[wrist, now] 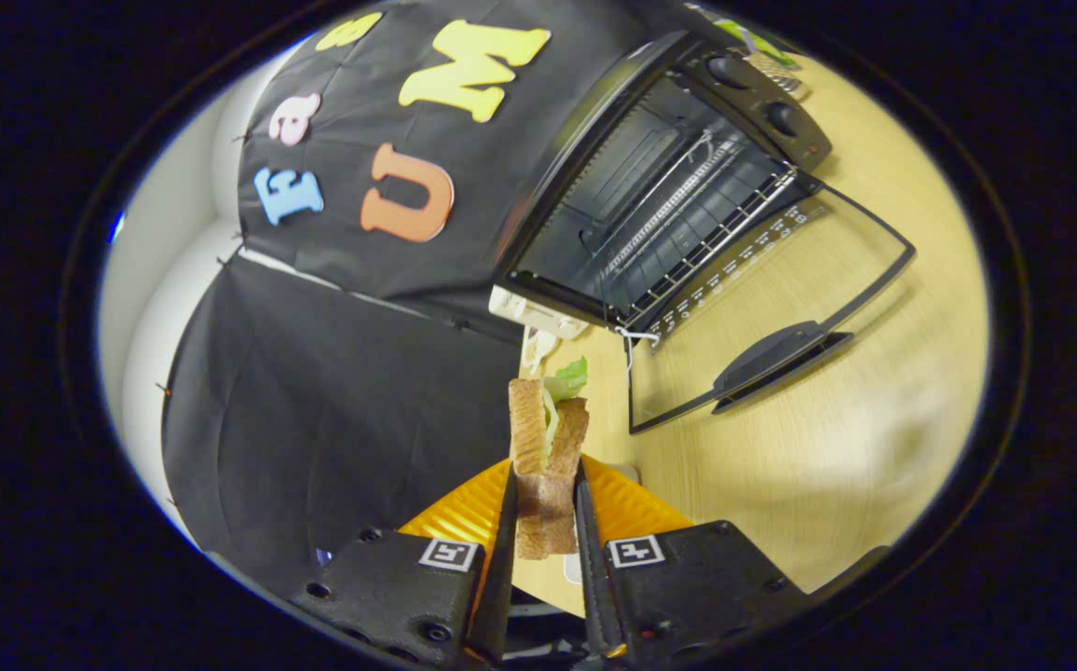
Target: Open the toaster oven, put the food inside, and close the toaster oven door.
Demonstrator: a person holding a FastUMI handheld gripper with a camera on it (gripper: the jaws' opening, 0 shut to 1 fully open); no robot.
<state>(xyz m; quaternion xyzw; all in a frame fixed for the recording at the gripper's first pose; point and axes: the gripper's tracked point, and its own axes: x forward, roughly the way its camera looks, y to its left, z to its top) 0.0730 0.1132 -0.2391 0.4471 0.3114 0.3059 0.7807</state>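
Note:
A sandwich (pixel 546 457) of brown bread with green lettuce is pinched between both fingers of my gripper (pixel 545 485), which is shut on it and holds it above the wooden table (pixel 837 438). Well beyond the fingers stands the black toaster oven (pixel 660 196), its cavity open and a wire rack (pixel 697 224) inside. Its glass door (pixel 762 308) lies folded down flat toward me, with the black handle (pixel 781 359) at its near edge. The whole view is tilted, so the oven appears rotated.
A white object (pixel 538 317) sits by the oven's near corner, at the foot of the black cloth wall. Two control knobs (pixel 753 93) sit on the oven's panel beside the cavity. Bare table stretches between the door and my fingers.

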